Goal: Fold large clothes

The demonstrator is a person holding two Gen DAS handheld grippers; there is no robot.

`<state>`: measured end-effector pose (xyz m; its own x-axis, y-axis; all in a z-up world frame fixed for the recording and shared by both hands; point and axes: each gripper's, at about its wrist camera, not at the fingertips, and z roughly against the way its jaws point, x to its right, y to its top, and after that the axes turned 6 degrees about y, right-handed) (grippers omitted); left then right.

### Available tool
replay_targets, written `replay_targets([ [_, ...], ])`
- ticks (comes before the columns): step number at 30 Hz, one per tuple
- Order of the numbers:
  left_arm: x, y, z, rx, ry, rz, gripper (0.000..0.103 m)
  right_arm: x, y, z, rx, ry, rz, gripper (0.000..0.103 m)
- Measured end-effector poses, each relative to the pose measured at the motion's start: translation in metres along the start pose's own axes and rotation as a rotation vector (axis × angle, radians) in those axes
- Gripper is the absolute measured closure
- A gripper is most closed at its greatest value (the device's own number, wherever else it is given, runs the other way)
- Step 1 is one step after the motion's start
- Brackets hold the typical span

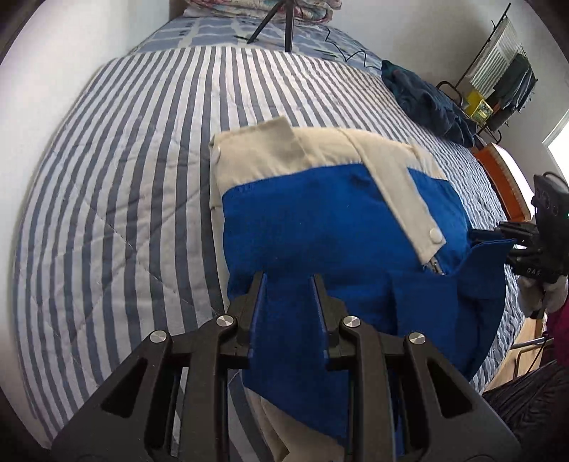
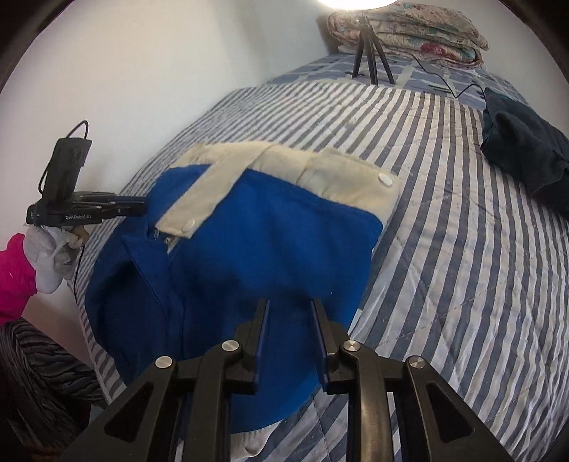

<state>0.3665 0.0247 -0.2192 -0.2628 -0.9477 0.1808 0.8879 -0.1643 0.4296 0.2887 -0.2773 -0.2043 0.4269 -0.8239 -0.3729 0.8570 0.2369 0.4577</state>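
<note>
Clearly the blue and cream jacket (image 1: 320, 213) lies partly folded on the striped quilt (image 1: 124, 195) near the bed's front edge, its cream collar end farthest from the grippers and a snap placket (image 1: 402, 199) crossing the blue body. It looks thick and soft, likely floppy and fairly heavy, so pinching doubled hem cloth at both corners should hold better than a single layer. Jaws of the left gripper (image 1: 288, 280) stand narrow with blue fabric pinched between them; the right gripper (image 2: 290, 305) has jaws set narrow over the blue hem, fabric between them. Well apart lie a dark garment (image 2: 526, 152), a small tripod (image 2: 371, 46) and folded floral bedding (image 2: 409, 25) by the wall
</note>
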Motion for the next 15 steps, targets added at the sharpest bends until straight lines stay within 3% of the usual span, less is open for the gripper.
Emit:
replay_targets([
  [5, -0.007, -0.007, -0.006, -0.022, -0.038, 0.029, 0.078, -0.001, 0.000, 0.002, -0.012, -0.014, -0.003, 0.081],
  [9, -0.019, -0.010, 0.011, -0.009, -0.079, 0.072, 0.078, 0.008, -0.005, 0.027, 0.066, 0.027, -0.055, 0.079],
  [10, -0.024, -0.011, 0.017, 0.001, -0.094, 0.097, 0.077, 0.012, -0.006, 0.034, 0.097, 0.038, -0.076, 0.074],
  [11, -0.031, -0.012, 0.022, 0.008, -0.119, 0.126, 0.068, 0.015, -0.008, 0.039, 0.124, 0.051, -0.091, 0.071],
  [12, -0.040, -0.013, 0.026, 0.011, -0.160, 0.169, 0.052, 0.019, -0.010, 0.044, 0.153, 0.068, -0.108, 0.060],
  [13, -0.050, -0.014, 0.029, 0.011, -0.201, 0.219, 0.044, 0.024, -0.012, 0.047, 0.182, 0.088, -0.130, 0.044],
  [14, -0.058, -0.016, 0.030, 0.010, -0.236, 0.265, 0.037, 0.030, -0.014, 0.049, 0.208, 0.112, -0.154, 0.037],
  [15, -0.067, -0.018, 0.030, 0.004, -0.277, 0.318, 0.037, 0.032, -0.015, 0.049, 0.224, 0.127, -0.174, 0.027],
])
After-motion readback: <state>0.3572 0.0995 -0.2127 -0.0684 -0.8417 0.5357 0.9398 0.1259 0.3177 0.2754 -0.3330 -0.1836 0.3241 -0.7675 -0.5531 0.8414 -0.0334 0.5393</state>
